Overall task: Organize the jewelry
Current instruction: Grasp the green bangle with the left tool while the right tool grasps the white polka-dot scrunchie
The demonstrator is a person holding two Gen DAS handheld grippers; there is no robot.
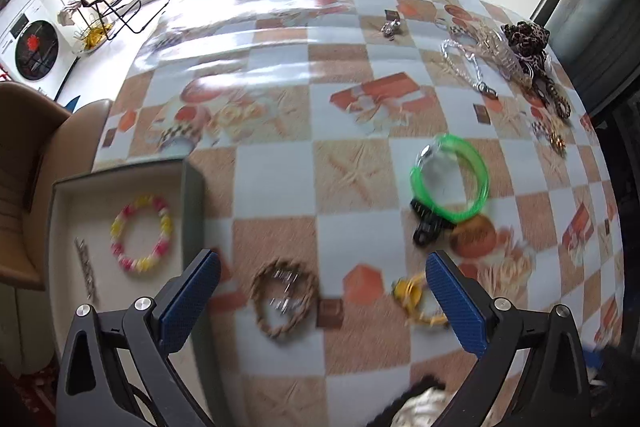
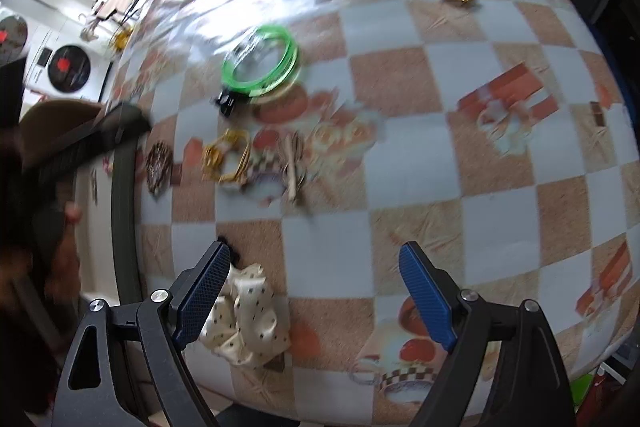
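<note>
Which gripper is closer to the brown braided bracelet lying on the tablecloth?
Left. The left gripper is open right over the brown braided bracelet, which shows between its fingers. The right gripper hovers farther away, near the white dotted scrunchie.

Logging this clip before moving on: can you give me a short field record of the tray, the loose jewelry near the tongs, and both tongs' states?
tray: grey tray at the table's left edge, holding a pink and yellow bead bracelet and a small metal chain
nearest loose pieces: brown rope bracelet, yellow bracelet, green bangles
far pile: silver chain, leopard scrunchie
left tongs: open, empty, above the rope bracelet
right tongs: open, empty, beside a dotted white scrunchie
image quality: motion blur
</note>
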